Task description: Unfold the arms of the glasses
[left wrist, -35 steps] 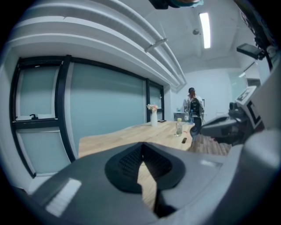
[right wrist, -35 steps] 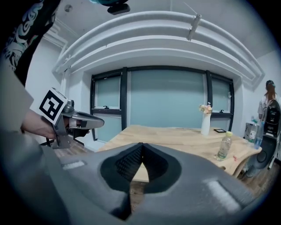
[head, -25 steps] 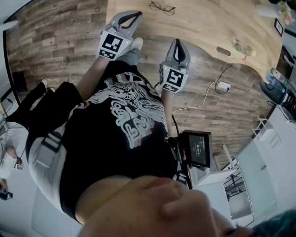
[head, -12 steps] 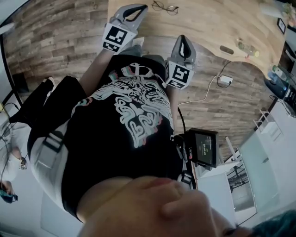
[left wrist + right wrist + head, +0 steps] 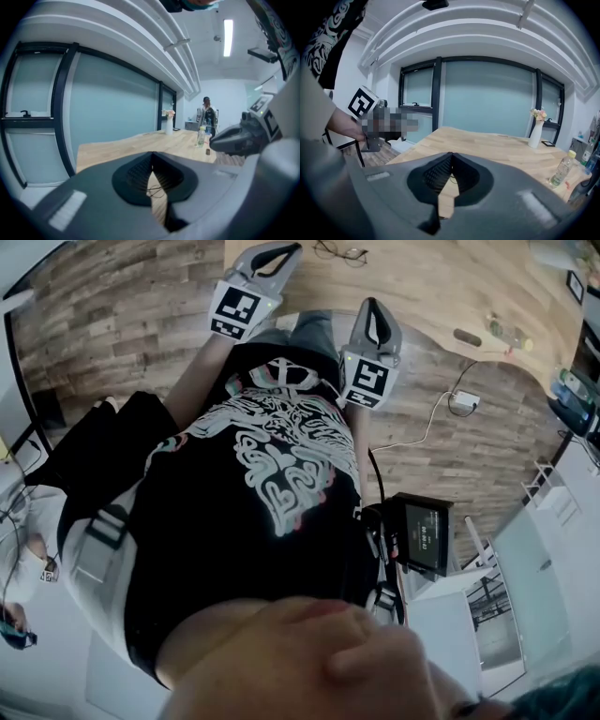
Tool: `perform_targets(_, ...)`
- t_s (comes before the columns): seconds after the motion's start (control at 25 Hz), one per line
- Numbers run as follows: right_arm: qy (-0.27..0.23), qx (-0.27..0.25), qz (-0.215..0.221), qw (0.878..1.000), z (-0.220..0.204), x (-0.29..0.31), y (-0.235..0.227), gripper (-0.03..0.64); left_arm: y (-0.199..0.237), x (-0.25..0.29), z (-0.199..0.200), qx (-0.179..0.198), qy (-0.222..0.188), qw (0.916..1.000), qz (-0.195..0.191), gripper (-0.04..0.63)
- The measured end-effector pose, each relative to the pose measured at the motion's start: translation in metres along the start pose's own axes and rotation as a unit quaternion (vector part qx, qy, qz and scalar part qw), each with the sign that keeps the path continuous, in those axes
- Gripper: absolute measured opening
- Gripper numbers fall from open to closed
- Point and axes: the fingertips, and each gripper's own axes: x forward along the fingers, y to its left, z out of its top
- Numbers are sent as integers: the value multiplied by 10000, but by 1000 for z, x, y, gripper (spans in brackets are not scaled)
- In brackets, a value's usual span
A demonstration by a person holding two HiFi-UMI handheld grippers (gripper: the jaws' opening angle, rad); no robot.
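we see the glasses (image 5: 339,251) lying on the table (image 5: 422,282) near its edge, touched by nothing, our left gripper (image 5: 291,248) near them at their left, jaws together and empty, our right gripper (image 5: 371,306) further back, jaws also together, holding nothing

The person holds the left gripper (image 5: 287,251) and right gripper (image 5: 374,309) forward, angled slightly downward, jaws together.

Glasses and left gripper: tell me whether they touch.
Apart. In the head view the glasses lie on the wooden table with bare wood between them and the left gripper, whose jaws are shut on nothing.
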Motion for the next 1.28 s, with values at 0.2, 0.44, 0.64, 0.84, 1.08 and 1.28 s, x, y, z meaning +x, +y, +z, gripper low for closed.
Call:
perform_targets(0.2,-2,28,31,10000,1,9,-5,0,7,9,-1,-54,28,10000,8,-11)
perform_targets(0.44,-54,73,28,10000,6,14,-6,0,9,7,-2,-101,45,9999,28,-11)
perform_targets(0.64,-4,-115,234,9997,7,24,5,0,13,8,-3,-57,44,10000,68,-11)
perform_targets(0.84,142,-197,400,9989,1,41,6,0,12,18,-12,-29,197,9998,7,-11)
perform_targets(1.08,304,-173,553,9979,-7,66,1,0,15,35,-28,-29,438,9990,-82,-11)
perform_targets(1.28,529,-220,735,9956,-19,84,3,0,17,48,-43,40,629,9978,-194,-11)
